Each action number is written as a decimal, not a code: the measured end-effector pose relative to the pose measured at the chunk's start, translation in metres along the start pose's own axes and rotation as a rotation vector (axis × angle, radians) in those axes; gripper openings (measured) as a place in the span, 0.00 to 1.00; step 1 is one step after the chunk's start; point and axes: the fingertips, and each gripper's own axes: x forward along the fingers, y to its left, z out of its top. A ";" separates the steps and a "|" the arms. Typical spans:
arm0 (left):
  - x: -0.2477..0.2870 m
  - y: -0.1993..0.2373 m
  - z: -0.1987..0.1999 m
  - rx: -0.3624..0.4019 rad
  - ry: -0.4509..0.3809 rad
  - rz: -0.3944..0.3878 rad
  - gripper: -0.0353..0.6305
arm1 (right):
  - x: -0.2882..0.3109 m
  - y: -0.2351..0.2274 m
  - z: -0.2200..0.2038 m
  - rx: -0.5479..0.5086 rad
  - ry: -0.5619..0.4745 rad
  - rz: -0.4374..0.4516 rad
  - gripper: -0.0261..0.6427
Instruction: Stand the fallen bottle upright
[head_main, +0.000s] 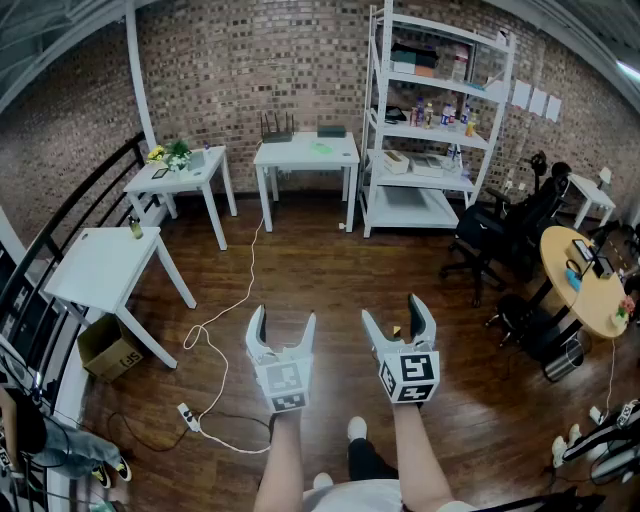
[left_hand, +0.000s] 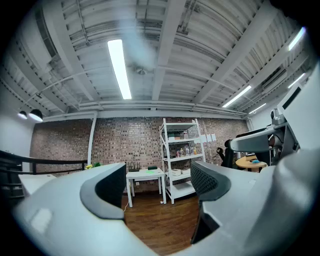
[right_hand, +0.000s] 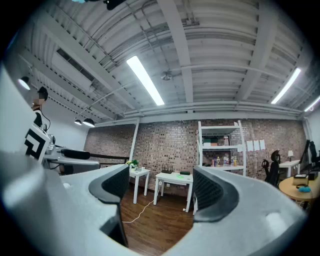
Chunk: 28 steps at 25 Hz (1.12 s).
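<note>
My left gripper (head_main: 284, 325) and right gripper (head_main: 395, 315) are held side by side, level, over the wooden floor (head_main: 320, 270), both open with nothing between the jaws. Along the open left gripper (left_hand: 157, 182) I see the far white table (left_hand: 146, 174) and the shelf unit (left_hand: 181, 159). The open right gripper (right_hand: 157, 185) frames the same brick-wall end of the room. A small dark bottle (head_main: 135, 228) stands at the far edge of the near left table (head_main: 95, 268). Several small bottles (head_main: 440, 115) line a shelf. I cannot make out a bottle lying down.
Two more white tables (head_main: 180, 180) (head_main: 305, 152) stand against the brick wall, beside the white shelf unit (head_main: 430, 130). A white cable (head_main: 225, 310) and power strip (head_main: 188, 417) lie on the floor. A cardboard box (head_main: 108, 347), office chairs (head_main: 490, 235) and a round wooden table (head_main: 585, 275) flank the sides.
</note>
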 end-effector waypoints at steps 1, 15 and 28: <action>0.012 0.000 -0.003 -0.003 0.002 0.001 0.69 | 0.013 -0.002 -0.002 -0.002 -0.002 0.009 0.61; 0.231 -0.008 0.024 -0.001 -0.059 0.033 0.74 | 0.224 -0.099 0.008 0.022 -0.050 0.162 0.61; 0.397 0.003 -0.029 -0.025 0.009 0.016 0.77 | 0.368 -0.150 -0.043 0.058 0.003 0.235 0.48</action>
